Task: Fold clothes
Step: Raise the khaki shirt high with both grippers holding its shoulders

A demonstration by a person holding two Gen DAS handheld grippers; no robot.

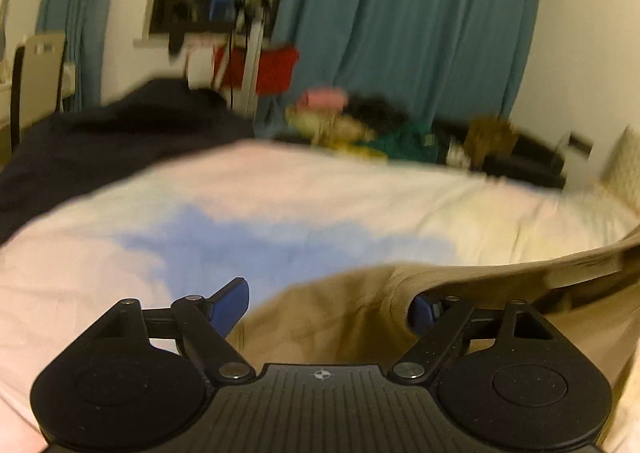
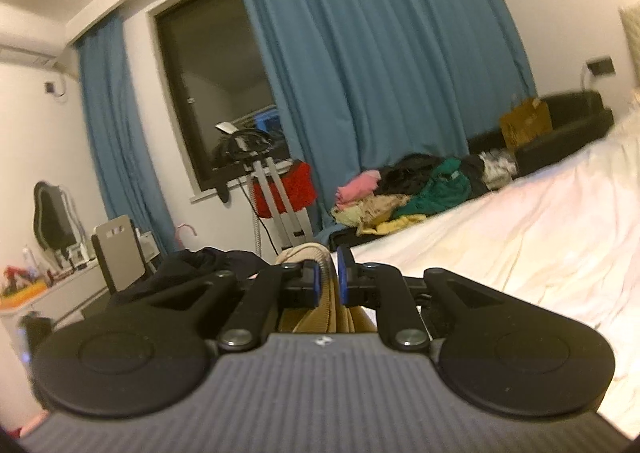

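Tan garment (image 1: 340,317) lies on our white bed (image 1: 360,189) — our right gripper (image 2: 329,277) clamped on its ribbed edge, our left gripper (image 1: 328,309) spread wide — one finger under a fold.

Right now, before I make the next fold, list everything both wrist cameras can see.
tan garment: one, beige, on the bed, pinched by right gripper
bed sheet: one, white-pink
dark garment: one, black, bed's far left edge
clothes pile: one, mixed colours, beyond the bed
curtains: two, blue, flanking the window
window: one, dark
chair: one, grey, left
cardboard box: one, brown, far right
left gripper: fingers open
right gripper: fingers shut on garment
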